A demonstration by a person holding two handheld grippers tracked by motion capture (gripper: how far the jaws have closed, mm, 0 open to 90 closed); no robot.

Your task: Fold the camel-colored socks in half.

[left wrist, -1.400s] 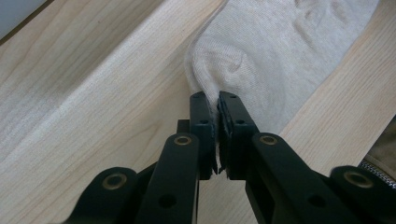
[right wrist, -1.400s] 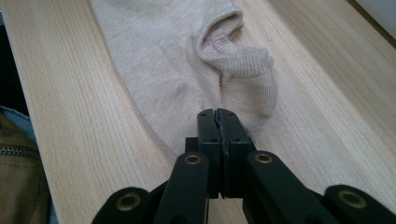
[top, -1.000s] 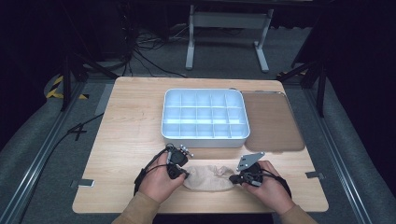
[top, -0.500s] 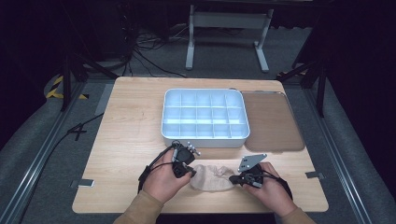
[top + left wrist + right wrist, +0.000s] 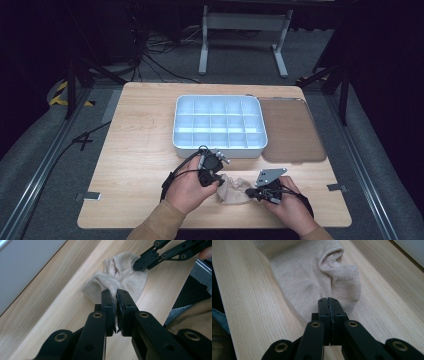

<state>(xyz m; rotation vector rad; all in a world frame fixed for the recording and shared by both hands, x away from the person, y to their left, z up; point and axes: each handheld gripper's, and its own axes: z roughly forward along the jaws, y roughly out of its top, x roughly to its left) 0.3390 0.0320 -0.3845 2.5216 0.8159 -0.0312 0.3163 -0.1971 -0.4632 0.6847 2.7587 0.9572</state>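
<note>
- One beige sock (image 5: 234,189), soft ribbed knit, lies crumpled on the wooden table (image 5: 140,150), nearer the person than the tray.
- Left gripper (image 5: 116,295) pinches a bunched fold of the sock.
- Right gripper (image 5: 328,300) is clamped on its thin edge.
- Beyond sits a white, many-celled plastic tray (image 5: 218,124), beside it a flat brown lid (image 5: 290,130).

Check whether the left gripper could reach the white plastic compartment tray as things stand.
Probably yes: the left gripper sits just before the white plastic compartment tray with bare wood between, but its jaws are shut on the beige sock.
</note>
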